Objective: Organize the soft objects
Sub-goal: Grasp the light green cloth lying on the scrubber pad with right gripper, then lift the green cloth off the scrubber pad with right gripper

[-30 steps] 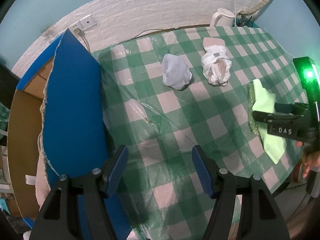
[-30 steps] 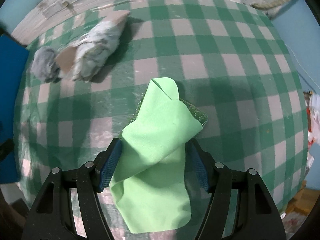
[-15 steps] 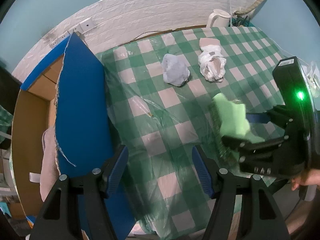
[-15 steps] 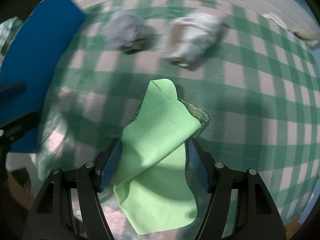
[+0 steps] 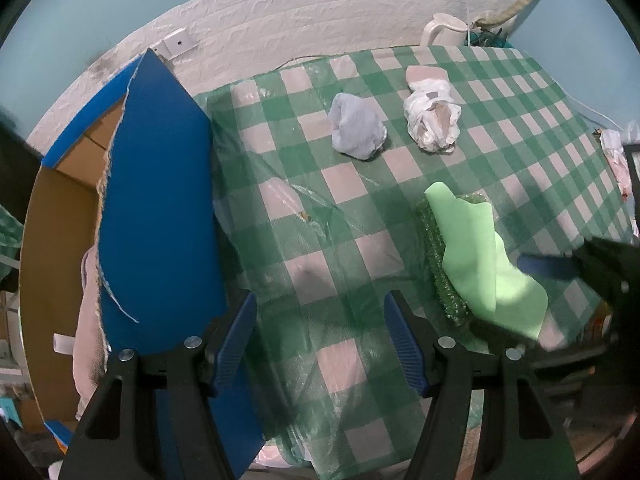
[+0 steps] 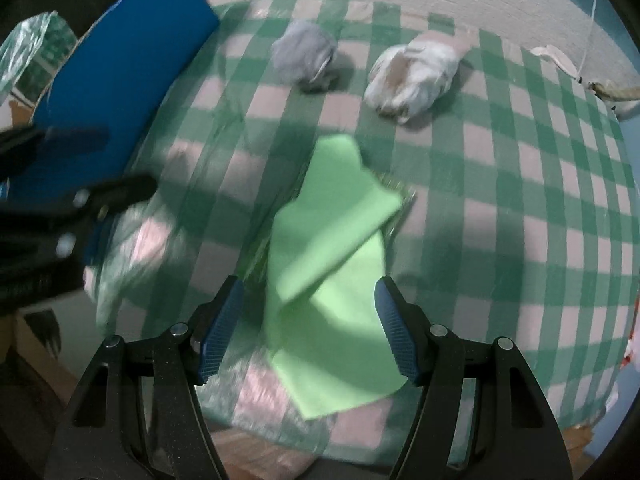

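A light green cloth (image 6: 332,264) with a dark green scrub pad (image 5: 438,264) under it lies on the checked tablecloth near the front edge; the cloth shows in the left wrist view (image 5: 476,256). My right gripper (image 6: 310,328) is open around the cloth's near end. A grey cloth ball (image 5: 356,128) and a white crumpled bundle (image 5: 432,114) lie farther back, and show in the right wrist view (image 6: 304,50) (image 6: 416,68). My left gripper (image 5: 320,340) is open and empty above the table's left front.
An open cardboard box with a blue flap (image 5: 156,200) stands at the table's left edge, a pinkish cloth (image 5: 86,344) inside. A white kettle (image 5: 444,34) stands at the back by the brick-pattern wall. The green checked tablecloth (image 5: 320,240) has a plastic cover.
My right gripper swung left across the table with the green cloth and pad, then opened; its fingers now stand wider apart and the cloth rests on the table. The left gripper drew back slightly.
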